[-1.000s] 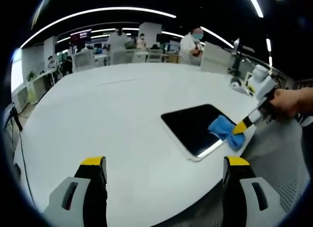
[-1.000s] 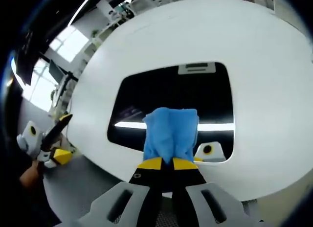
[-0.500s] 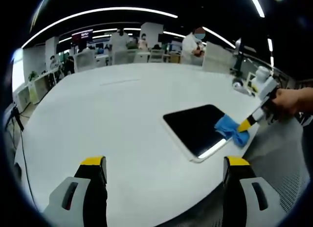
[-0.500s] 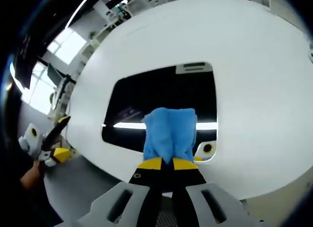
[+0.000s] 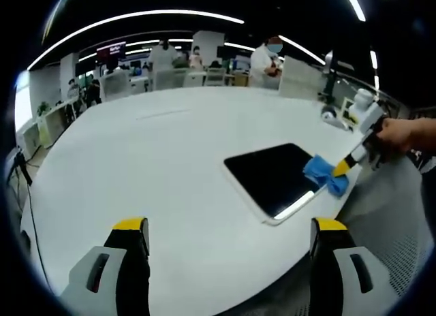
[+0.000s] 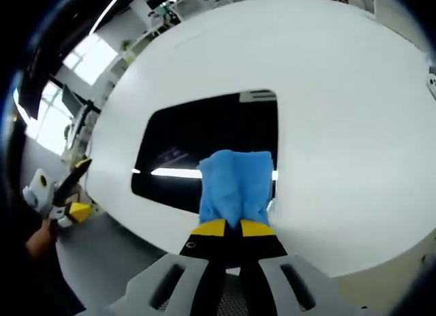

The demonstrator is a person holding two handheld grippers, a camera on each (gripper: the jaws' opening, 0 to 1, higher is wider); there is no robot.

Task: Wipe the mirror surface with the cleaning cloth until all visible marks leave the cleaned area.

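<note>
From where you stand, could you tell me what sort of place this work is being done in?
Most likely an open-plan office or lab. A large white round table sits under long ceiling light strips, with desks and chairs behind it and several people standing in the background.

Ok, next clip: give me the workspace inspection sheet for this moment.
Surface: round white table, bare around the mirror.
Job's things: dark mirror flat near the table edge; blue cloth on its corner.
Clutter: small white items at the far edge, unclear.
Grippers: right gripper shut on the cloth; left gripper open, over the near table edge.
Cables: one dark cable beside the table.
Surroundings: office, desks, people standing behind.
</note>
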